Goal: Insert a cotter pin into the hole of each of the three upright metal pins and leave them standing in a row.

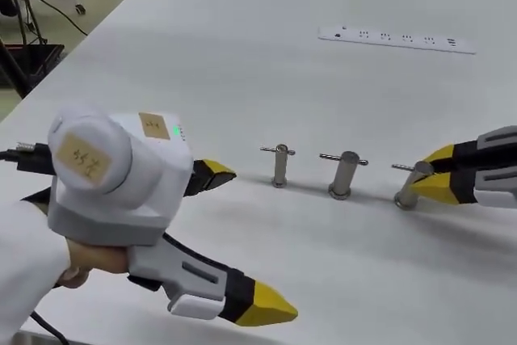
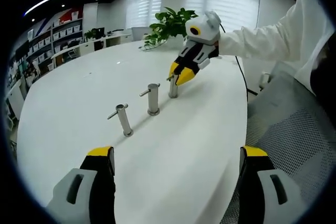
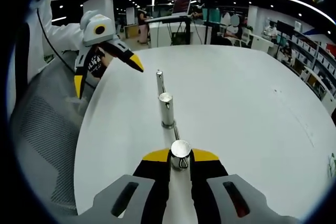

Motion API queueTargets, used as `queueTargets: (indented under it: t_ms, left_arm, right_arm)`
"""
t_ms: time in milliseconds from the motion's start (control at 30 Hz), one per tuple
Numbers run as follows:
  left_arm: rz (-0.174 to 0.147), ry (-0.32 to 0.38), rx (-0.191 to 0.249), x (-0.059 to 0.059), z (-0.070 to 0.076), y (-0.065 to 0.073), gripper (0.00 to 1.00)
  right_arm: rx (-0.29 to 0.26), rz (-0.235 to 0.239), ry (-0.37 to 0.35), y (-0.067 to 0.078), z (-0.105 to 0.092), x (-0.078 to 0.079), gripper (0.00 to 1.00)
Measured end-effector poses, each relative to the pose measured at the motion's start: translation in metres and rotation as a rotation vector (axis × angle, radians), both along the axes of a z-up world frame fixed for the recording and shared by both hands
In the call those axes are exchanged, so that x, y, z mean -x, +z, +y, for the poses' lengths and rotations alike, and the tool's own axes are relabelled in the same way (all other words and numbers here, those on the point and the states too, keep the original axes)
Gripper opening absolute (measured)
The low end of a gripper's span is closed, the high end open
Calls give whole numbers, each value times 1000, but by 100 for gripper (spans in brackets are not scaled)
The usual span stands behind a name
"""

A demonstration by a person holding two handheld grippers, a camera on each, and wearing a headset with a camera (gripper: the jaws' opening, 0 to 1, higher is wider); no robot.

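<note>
Right tool [image 1: 426,177] is closed on the end metal pin [image 1: 406,195] of the row, its long axis about upright, a cotter pin [image 1: 401,167] through its top. Left tool [image 1: 265,241] hangs wide open and empty, well apart, toward the near edge of the bench [image 1: 242,54] — the right hand is nearer.

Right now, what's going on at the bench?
A person holds a gripper in each hand over a white table. Three metal pins stand in a row. The first pin and the middle pin each carry a cotter pin through the top. The right gripper is closed on the end pin, which also has a thin pin sticking out of its side. The left gripper is open, off to the side, touching nothing.
</note>
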State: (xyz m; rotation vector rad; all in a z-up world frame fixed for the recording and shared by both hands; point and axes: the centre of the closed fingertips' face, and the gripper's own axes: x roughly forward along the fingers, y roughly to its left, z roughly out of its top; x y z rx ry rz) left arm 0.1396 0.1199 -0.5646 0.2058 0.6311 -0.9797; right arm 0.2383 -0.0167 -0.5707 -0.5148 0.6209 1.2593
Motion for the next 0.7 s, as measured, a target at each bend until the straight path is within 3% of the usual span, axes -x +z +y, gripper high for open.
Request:
queueTargets:
  t_ms: [167,400,433,533,700]
  left_arm:
    - [6,24,23,0,3,4,99]
    - [-3,75,36,-5,13,11,99]
    - [-4,92,46,-7,14,14,99]
    - [-4,121,67,-8,18,18,99]
    - [8,180,104,-11,20,24,98]
  right_arm:
    - [-21,5,-34,6,5,0,25]
    - [-62,16,-91,23,5,5,32]
    - [-89,1,-116,29,6,4,32]
    - [-145,20,-155,41,6,9,35]
    - [-208,20,-209,56,4,12,42]
